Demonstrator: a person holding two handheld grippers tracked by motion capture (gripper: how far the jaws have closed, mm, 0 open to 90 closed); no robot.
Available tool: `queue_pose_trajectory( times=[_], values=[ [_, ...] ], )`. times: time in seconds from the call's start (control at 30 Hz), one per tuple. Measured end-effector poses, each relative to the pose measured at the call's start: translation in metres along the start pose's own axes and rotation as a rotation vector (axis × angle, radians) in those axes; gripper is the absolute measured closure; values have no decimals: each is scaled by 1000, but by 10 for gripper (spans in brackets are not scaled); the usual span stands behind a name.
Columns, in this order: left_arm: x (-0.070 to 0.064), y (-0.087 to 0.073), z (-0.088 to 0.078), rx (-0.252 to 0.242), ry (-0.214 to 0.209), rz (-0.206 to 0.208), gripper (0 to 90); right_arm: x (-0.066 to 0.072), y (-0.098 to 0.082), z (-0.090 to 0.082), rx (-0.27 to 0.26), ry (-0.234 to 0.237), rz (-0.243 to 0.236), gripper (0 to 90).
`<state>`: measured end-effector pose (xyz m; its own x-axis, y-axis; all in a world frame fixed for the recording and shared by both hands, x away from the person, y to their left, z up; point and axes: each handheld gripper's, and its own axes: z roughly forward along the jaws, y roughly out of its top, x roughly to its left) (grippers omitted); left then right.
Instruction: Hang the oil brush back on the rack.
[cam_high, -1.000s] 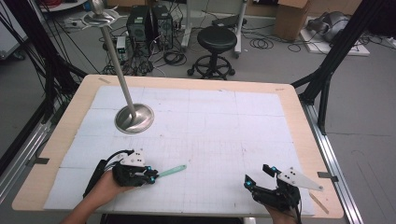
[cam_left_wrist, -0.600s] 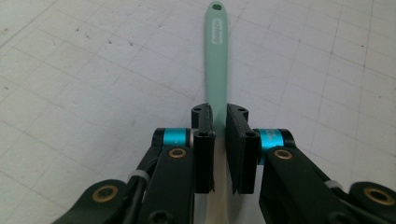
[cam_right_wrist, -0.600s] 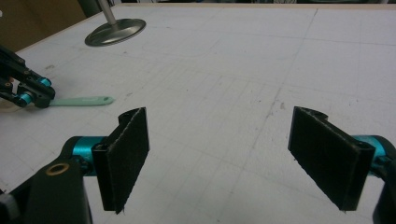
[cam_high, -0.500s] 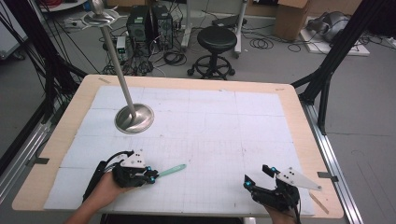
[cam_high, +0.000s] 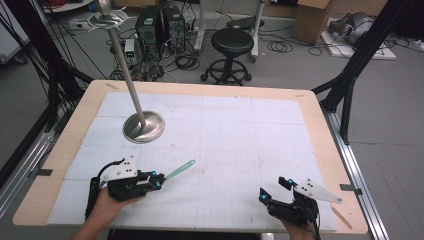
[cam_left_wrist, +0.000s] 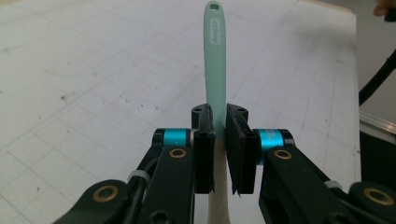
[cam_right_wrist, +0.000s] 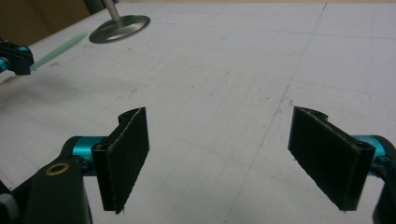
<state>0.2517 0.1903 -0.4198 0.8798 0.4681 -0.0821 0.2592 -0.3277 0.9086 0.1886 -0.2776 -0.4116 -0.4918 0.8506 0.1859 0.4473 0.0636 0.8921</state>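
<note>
High view: my left tongs (cam_high: 156, 183) clamp the mint spatula (cam_high: 179, 170), long axis pointing away toward the metal stand (cam_high: 144, 126). My right tongs (cam_high: 272, 191) rest open, well apart.

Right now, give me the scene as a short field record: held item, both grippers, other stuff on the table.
held item: mint-green utensil handle, its pale end below the pads
left gripper: shut on the handle, which points out toward the table centre
right gripper: open, nothing between the jaws, near the table's front right edge
metal stand: round base on the mat, far left, apart from both grippers
table: wooden, white gridded mat on top
</note>
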Motion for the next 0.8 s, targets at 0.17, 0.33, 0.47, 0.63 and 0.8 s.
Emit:
queue_pose_trajectory(
  times=[0.17, 0.33, 0.47, 0.63, 0.8],
  values=[
    [-3, 4, -7, -67, 15, 2, 815, 4, 3, 4, -20, 39, 29, 191],
    [-5, 7, -13, -125, 32, -3, 814, 12, 7, 10, -28, 78, 35, 191],
    [-7, 11, -18, -177, 40, -10, 814, 22, 13, 16, -46, 96, 28, 170],
    [-12, 16, -21, -211, 35, 0, 814, 32, 24, 25, -93, 153, 50, 170],
    [-14, 19, -23, -234, 33, 2, 814, 46, 36, 39, -91, 199, 19, 170]
  ],
)
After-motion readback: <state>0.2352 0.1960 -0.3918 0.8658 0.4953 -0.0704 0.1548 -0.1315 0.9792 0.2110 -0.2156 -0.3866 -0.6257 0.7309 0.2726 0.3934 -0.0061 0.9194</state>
